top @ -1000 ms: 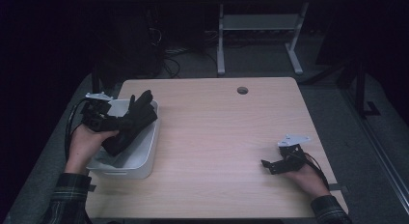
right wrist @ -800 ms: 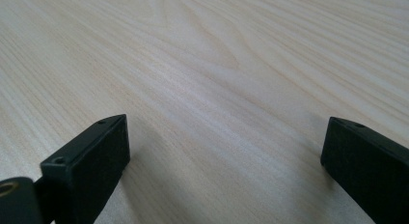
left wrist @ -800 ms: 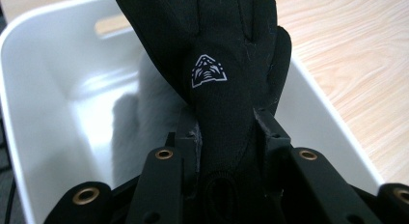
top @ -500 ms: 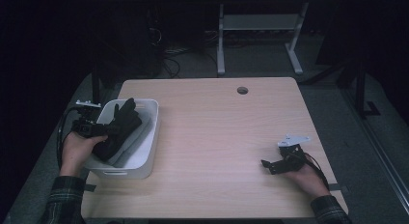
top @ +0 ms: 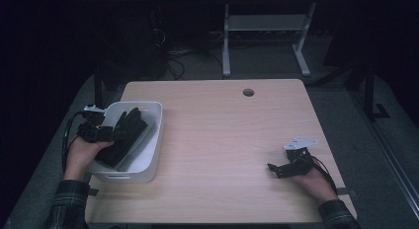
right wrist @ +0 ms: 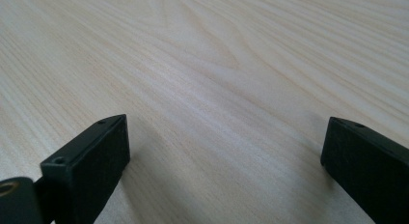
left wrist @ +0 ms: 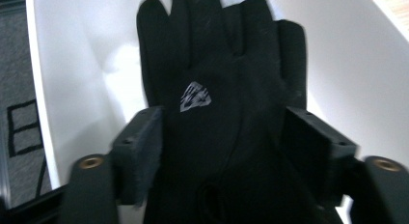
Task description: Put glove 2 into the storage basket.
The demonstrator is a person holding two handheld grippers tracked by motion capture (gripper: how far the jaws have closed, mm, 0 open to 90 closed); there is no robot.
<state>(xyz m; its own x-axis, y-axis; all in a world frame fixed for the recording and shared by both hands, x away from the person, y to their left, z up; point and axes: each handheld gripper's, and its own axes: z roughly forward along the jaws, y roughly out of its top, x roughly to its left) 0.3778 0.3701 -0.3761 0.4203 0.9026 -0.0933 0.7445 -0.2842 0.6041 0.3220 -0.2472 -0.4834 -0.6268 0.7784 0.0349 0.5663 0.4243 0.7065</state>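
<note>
A black glove [top: 127, 134] with a small silver logo lies in a white plastic bin [top: 154, 140] at the table's left edge. My left gripper [top: 114, 133] reaches into the bin from its left side. In the left gripper view the glove [left wrist: 226, 89] lies palm-down between the jaws of that gripper [left wrist: 226, 151], against the bin's white wall [left wrist: 82, 64]. Those jaws have just been opening and now stand wide on either side of the glove. My right gripper [top: 275, 171] rests open on the table's right front; in its own view the gripper [right wrist: 224, 151] has bare wood between its jaws.
The light wooden table [top: 222, 140] has a round cable hole [top: 248, 92] near its far edge. Behind it, a white desk frame [top: 262, 26] and cables stand on the dark floor. Grey carpet borders the table on both sides.
My left hand has come down and leftward with the glove, from above the bin into it. The glove now lies in the bin. The right hand has not moved.
</note>
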